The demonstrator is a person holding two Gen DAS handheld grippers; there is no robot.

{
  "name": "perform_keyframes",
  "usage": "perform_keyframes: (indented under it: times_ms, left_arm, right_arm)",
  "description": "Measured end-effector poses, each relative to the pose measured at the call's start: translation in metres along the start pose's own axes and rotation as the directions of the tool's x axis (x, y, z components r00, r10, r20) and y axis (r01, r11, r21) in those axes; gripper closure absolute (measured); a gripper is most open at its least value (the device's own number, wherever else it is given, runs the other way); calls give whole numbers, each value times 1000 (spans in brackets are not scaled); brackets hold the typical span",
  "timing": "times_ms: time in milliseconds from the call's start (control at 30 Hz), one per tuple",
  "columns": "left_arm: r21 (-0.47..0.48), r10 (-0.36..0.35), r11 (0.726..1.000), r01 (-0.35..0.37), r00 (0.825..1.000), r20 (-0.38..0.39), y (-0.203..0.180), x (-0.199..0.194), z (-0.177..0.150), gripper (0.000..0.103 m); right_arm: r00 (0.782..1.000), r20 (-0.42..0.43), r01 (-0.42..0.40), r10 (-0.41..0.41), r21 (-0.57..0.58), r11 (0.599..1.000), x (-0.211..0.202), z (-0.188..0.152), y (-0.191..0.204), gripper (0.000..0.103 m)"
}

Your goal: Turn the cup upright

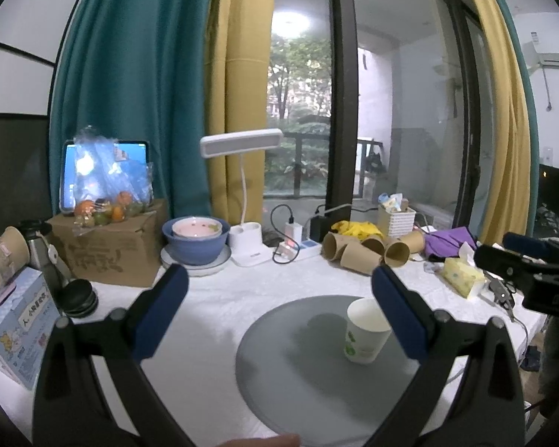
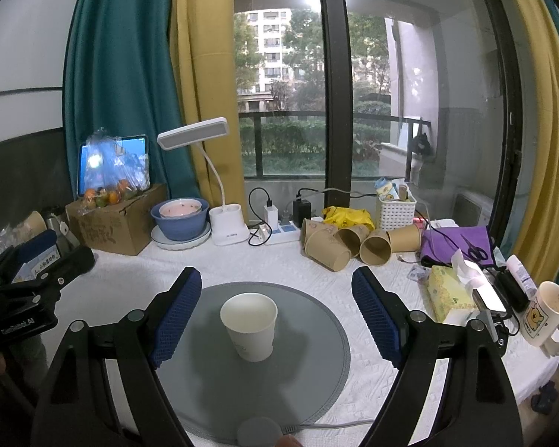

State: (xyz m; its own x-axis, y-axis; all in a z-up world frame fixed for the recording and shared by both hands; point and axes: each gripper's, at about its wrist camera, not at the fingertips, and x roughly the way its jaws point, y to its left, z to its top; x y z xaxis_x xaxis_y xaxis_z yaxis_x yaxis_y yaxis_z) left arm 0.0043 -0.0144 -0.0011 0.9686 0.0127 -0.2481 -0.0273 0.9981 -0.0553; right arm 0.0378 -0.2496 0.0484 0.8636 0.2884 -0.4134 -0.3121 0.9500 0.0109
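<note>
The white paper cup with a green print (image 2: 249,326) stands mouth-up and empty at the centre of my round grey mat (image 2: 316,380), touching neither tool. My right gripper (image 2: 275,313) brackets it, fingers apart; my left gripper (image 1: 279,309), also spread wide, holds nothing, with the cup at its 3 o'clock. Judged risk: a careless sweep would topple so light a cup. At 12 o'clock, brown paper cups (image 2: 346,244) lie tipped; at 10 o'clock, a blue bowl (image 2: 179,219) nests a pink one.
</note>
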Motion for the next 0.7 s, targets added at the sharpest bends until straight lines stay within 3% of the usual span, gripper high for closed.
perform_keyframes:
  times_ms: [700]
  left_arm:
    - [1, -14, 1000, 14, 1000, 0, -3, 1, -2, 3]
  right_arm:
    - [1000, -4, 0, 0, 0, 1000, 3, 0, 2, 18]
